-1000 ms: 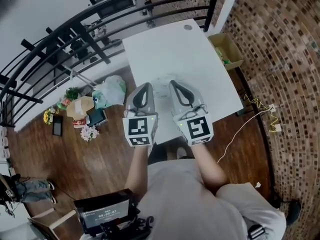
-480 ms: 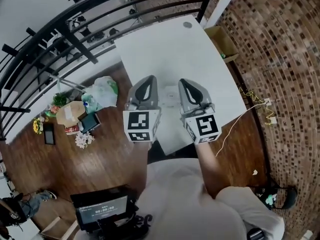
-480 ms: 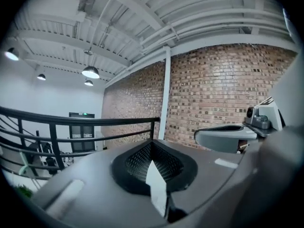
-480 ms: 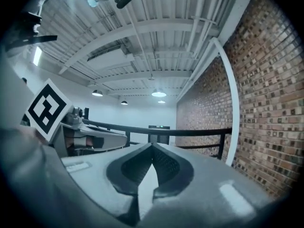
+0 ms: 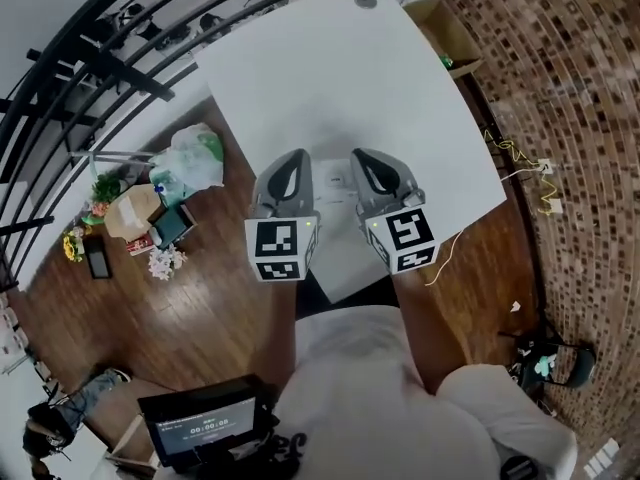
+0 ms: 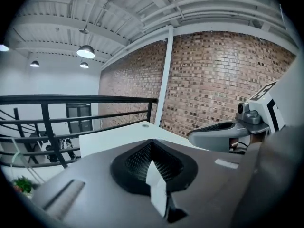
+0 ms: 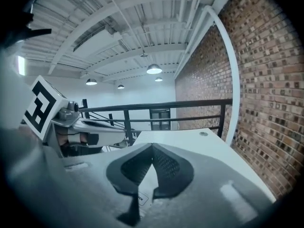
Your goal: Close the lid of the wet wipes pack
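You have a smooth matt white table (image 5: 340, 78), a glossy wooden floor (image 5: 215, 303), a rough brick wall (image 5: 570, 88) and a black metal railing (image 6: 76, 99). Your left gripper (image 5: 292, 161) and right gripper (image 5: 362, 159) are matt grey plastic.

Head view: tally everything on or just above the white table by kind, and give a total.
Grippers: 2 (left gripper, right gripper)
Wet wipes pack: 1
Round grey disc: 1
Total: 4
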Demonstrator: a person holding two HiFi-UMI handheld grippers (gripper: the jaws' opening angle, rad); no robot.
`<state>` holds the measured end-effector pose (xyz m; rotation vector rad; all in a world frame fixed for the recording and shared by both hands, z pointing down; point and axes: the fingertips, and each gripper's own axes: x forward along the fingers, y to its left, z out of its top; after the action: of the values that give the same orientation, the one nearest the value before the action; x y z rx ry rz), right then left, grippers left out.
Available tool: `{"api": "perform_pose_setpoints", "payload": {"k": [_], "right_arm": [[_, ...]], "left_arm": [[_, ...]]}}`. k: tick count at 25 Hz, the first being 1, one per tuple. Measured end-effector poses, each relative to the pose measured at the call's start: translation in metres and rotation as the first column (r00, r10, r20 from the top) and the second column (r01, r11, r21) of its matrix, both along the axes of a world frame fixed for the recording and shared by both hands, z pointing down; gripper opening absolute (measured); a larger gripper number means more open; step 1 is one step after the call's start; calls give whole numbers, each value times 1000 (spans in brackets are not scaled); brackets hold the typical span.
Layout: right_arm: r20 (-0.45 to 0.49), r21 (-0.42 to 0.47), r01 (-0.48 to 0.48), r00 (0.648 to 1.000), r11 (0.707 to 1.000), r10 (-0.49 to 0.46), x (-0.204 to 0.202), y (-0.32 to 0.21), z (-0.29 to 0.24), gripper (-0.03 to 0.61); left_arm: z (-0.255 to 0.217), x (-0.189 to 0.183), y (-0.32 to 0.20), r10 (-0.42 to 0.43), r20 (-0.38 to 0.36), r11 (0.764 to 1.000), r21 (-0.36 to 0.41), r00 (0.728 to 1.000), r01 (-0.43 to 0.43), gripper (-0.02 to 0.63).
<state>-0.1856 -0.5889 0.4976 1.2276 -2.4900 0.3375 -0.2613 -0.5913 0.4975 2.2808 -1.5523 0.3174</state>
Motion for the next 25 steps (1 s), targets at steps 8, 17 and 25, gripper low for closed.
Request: {"api": "perform_pose_setpoints", "payload": {"k": [8, 17, 25], "right_arm": [[-33, -116, 22, 999, 993, -26, -6, -6, 53, -9], [-87, -181, 36, 995, 983, -52, -7, -12, 82, -9], [-67, -228, 54, 995, 972, -71, -5, 11, 87, -9]], "left_arm": [[47, 4, -3, 5, 16, 996, -84, 1000, -4, 15], [66, 9, 3, 23, 13, 991, -132, 1000, -21, 15], [68, 15, 3, 29, 9, 992, -123, 1000, -28, 15]]}}
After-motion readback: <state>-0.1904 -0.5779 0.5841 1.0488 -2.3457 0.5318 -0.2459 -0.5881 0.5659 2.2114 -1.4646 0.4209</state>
